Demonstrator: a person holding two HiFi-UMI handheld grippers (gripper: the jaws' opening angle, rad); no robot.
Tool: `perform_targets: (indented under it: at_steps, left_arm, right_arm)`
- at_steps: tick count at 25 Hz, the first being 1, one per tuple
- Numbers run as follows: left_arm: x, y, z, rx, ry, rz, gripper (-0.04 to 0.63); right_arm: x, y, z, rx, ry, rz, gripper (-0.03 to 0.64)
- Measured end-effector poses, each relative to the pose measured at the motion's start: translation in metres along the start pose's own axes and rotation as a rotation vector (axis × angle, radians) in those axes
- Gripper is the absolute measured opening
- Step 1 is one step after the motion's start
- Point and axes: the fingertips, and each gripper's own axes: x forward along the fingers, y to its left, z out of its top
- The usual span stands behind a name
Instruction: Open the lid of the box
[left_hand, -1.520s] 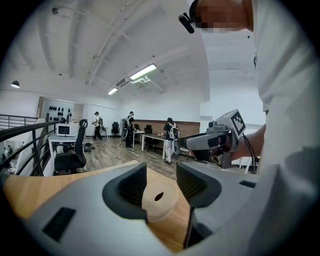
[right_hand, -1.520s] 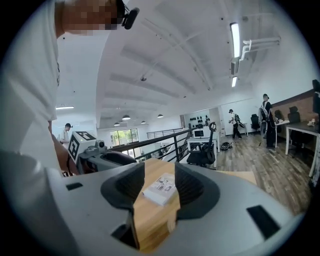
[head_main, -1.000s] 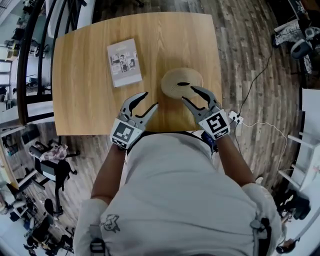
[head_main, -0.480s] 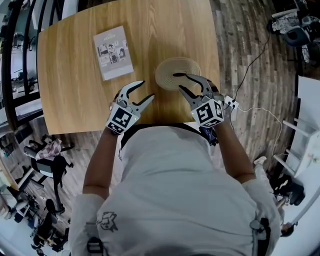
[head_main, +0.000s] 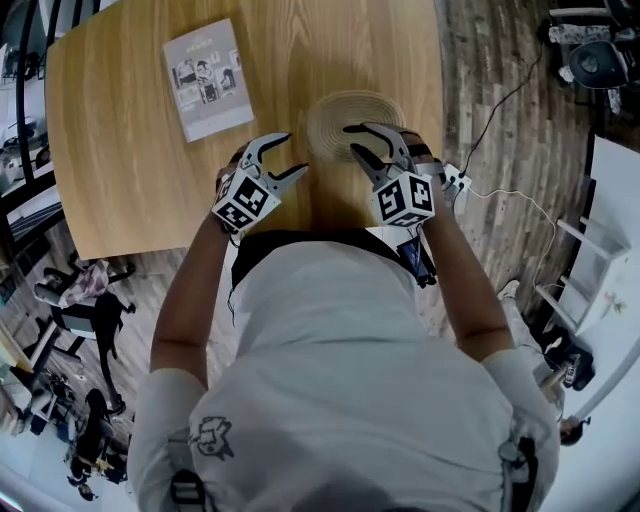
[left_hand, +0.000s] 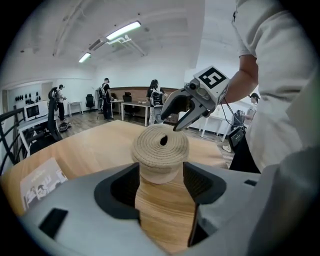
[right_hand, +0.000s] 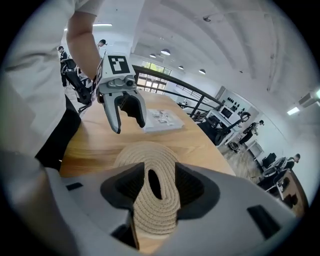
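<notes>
Over the last second the wooden worktop (head_main: 120, 150) slides up the head view as the person leans in. Both arms come down toward its near edge, so the approach looks nearly over and the grasp itself has not yet begun.

The right tongs (head_main: 349, 139) have sunk from the box's near side to stand over the round woven box (head_main: 330, 105), which sits near the worktop's near right part. In the right gripper view their jaws stand apart on either side of the middle of the lid (right_hand: 150, 165), with the dark slot (right_hand: 154, 184) between them. The pads do not seem to press on the rope yet. From the left gripper view one tip is just above the slot; whether it touches I cannot tell.

The left tongs (head_main: 297, 152) have dropped too and sit just beside the box on its left. Their jaws have just been opening and now stand wide, with only bare worktop between them and the box a little ahead.

The lid is still seated flat on the box, overhanging its wall, so what is inside cannot be seen. A booklet (head_main: 207, 78) lies well apart, toward the far left.

The next move probably calls for the right jaws to close at the slot while the left steadies the wall.
</notes>
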Motion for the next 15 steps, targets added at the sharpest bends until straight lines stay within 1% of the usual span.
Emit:
perform_targets:
  at_steps: [3, 6, 11, 15]
  left_arm:
    - [0.015, 0.005, -0.016, 0.042, 0.044, -0.009, 0.268]
    - [0.030, 0.011, -0.031, 0.072, 0.086, -0.019, 0.275]
    - [0.043, 0.016, -0.038, 0.083, 0.098, -0.029, 0.279]
    - [0.052, 0.013, -0.035, 0.096, 0.096, -0.041, 0.279]
  right_arm:
    - [0.014, 0.001, -0.008, -0.026, 0.024, 0.007, 0.199]
    - [0.027, 0.001, -0.017, -0.079, 0.063, -0.002, 0.198]
    - [0.039, 0.003, -0.026, -0.150, 0.111, -0.015, 0.193]
    - [0.043, 0.002, -0.031, -0.149, 0.133, -0.033, 0.188]
